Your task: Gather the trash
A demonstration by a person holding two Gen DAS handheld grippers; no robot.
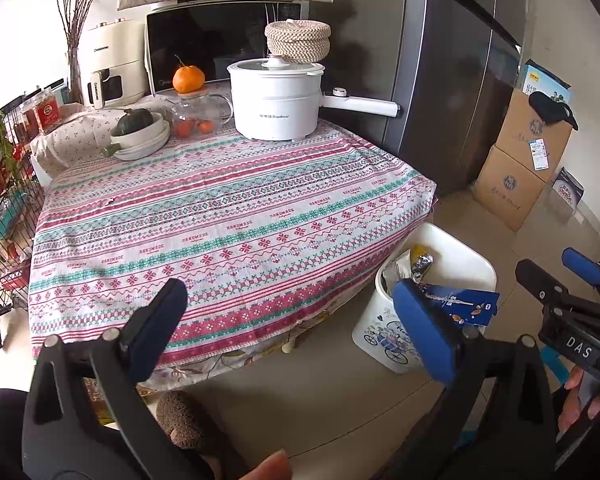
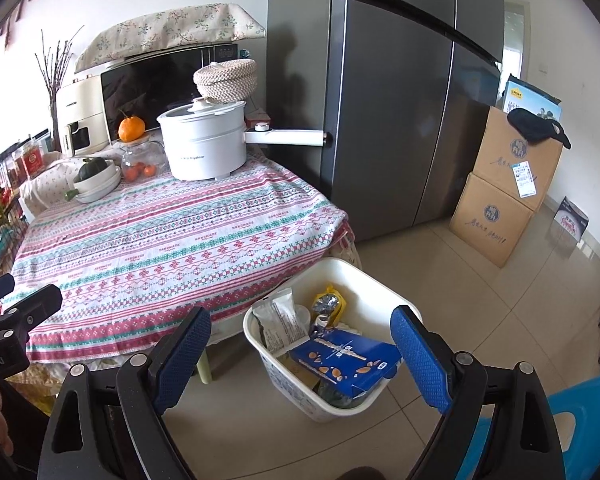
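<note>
A white trash bin (image 2: 352,272) stands on the floor at the table's front right corner; it also shows in the left wrist view (image 1: 456,248). It holds a blue snack box (image 2: 344,354), a white wrapper (image 2: 282,322) and a yellow and silver packet (image 2: 328,304). My right gripper (image 2: 300,352) is open and empty, just above and in front of the bin. My left gripper (image 1: 296,328) is open and empty, over the table's front edge, left of the bin. The right gripper (image 1: 572,288) shows at the right of the left wrist view.
The table (image 1: 228,216) has a patterned cloth and carries a white electric pot (image 1: 276,100), a glass teapot with an orange (image 1: 188,78), and bowls with a green squash (image 1: 136,122). A grey fridge (image 2: 400,100), stacked cardboard boxes (image 2: 504,192), a wire rack (image 1: 4,200) and a blue stool (image 2: 580,412) surround it.
</note>
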